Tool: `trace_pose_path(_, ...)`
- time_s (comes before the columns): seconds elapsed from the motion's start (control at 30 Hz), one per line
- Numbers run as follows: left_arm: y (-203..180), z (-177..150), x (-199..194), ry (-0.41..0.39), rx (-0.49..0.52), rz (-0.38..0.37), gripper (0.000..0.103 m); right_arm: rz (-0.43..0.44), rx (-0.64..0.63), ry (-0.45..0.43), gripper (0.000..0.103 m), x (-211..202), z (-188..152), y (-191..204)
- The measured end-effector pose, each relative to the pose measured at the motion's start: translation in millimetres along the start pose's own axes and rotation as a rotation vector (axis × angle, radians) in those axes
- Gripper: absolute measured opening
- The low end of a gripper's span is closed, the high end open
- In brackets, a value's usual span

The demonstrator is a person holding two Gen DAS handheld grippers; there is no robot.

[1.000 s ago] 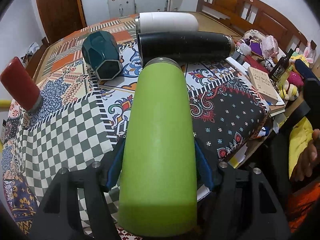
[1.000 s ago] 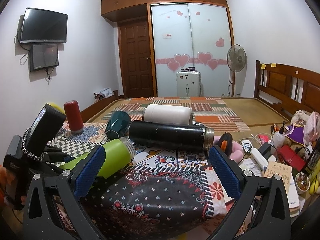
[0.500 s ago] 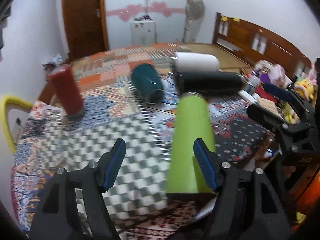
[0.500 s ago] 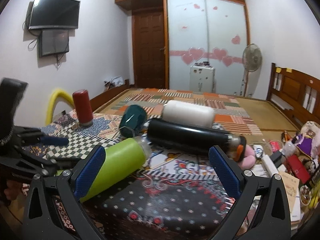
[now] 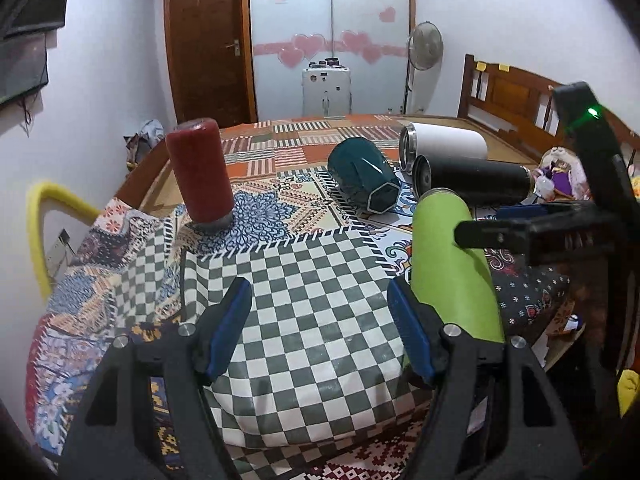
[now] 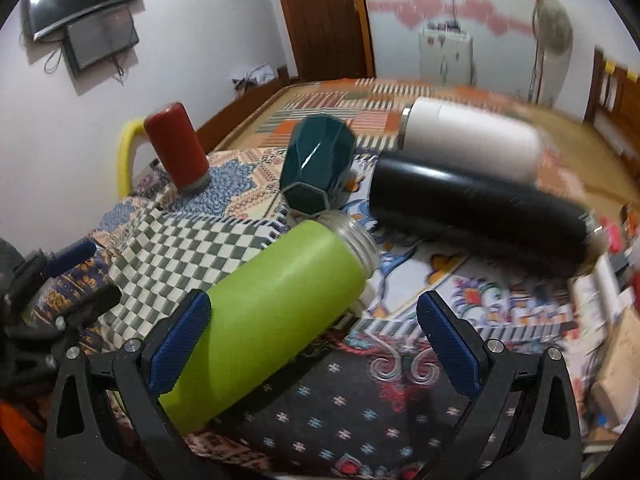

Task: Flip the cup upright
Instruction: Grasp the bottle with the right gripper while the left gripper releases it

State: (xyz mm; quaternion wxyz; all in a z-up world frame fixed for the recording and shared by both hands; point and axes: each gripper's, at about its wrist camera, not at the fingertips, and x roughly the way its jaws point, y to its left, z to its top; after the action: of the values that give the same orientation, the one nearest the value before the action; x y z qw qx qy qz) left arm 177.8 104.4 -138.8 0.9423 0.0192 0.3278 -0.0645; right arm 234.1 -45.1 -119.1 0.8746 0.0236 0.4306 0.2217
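A lime green cup (image 5: pixel 452 264) lies on its side on the patterned cloth, its steel mouth pointing away; it also shows in the right wrist view (image 6: pixel 272 312). My left gripper (image 5: pixel 320 332) is open and empty over the checkered cloth, just left of the green cup. My right gripper (image 6: pixel 316 344) is open, low over the green cup's body, its left pad beside the cup. The right gripper's body (image 5: pixel 560 228) reaches in over the cup in the left wrist view.
A red cup (image 5: pixel 200 172) stands mouth down at the back left. A dark teal faceted cup (image 5: pixel 362 176), a black flask (image 5: pixel 472 178) and a white flask (image 5: pixel 444 146) lie on their sides behind. Clutter (image 6: pixel 616 320) sits at the table's right edge.
My left gripper let go of the green cup, opened and moved left and back. My right gripper came down and forward to the green cup.
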Motion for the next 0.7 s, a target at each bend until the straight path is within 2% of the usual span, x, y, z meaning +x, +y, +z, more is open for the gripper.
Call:
trace_pose_path(0.37, 19.4, -13.6, 8.7, -0.002, -0.034, -0.011, 0.070, 0.073, 0.044, 0.212, 0.102, 39.4, 14.5, 17.7)
trace_pose_path(0.53, 24.3, -17.4, 9.9, -0.005, -0.036, -0.010, 0.070, 0.063, 0.032, 0.248, 0.102, 45.9, 19.8, 20.8)
trace_pose_path(0.63, 25.5, -17.2, 7.2, -0.012, -0.046, -0.013, 0.070, 0.139, 0.123, 0.348, 0.101, 61.9, 23.1, 10.9)
trace_pose_path(0.7, 26.5, -17.3, 3.6, -0.023, -0.053, -0.016, 0.070, 0.123, 0.122, 0.378, 0.097, 64.4, 28.2, 13.9)
